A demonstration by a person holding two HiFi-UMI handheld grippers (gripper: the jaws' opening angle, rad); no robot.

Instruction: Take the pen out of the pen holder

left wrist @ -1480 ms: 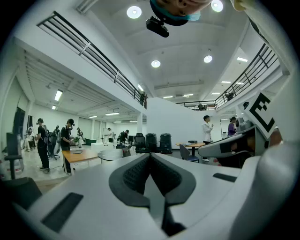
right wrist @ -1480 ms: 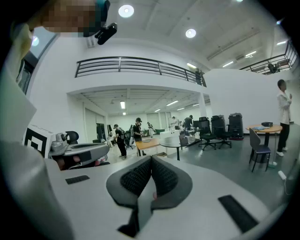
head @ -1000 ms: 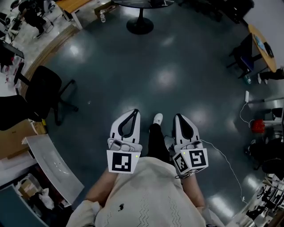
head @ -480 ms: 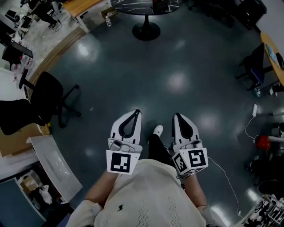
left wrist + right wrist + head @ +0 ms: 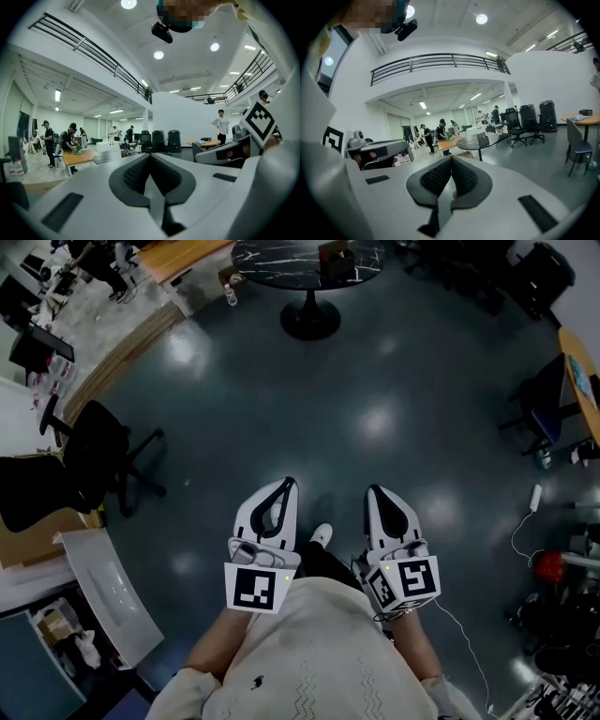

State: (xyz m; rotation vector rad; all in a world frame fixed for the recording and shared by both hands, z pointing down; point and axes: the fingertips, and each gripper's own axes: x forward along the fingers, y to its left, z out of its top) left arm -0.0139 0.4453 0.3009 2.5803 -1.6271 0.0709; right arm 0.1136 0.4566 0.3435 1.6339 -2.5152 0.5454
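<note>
Floor point(image 5: 281, 399) was dark grey-blue and polished, with pale patches of glare point(image 5: 378, 423). A round black table point(image 5: 272, 259) on a pedestal stood at the top edge, with a wooden desk point(image 5: 183, 251) to its left. At left stood a black office chair point(image 5: 94, 460); below it were a cardboard box point(image 5: 33, 535) and a white curved counter point(image 5: 108, 592). At right, a blue chair point(image 5: 546, 399) stood by a wooden table point(image 5: 579, 371). White walls point(image 5: 187, 112). A railed mezzanine point(image 5: 436, 61) ran overhead. Round ceiling lights point(image 5: 158, 55) were lit. People point(image 5: 48, 140) stood at a far desk.
</note>
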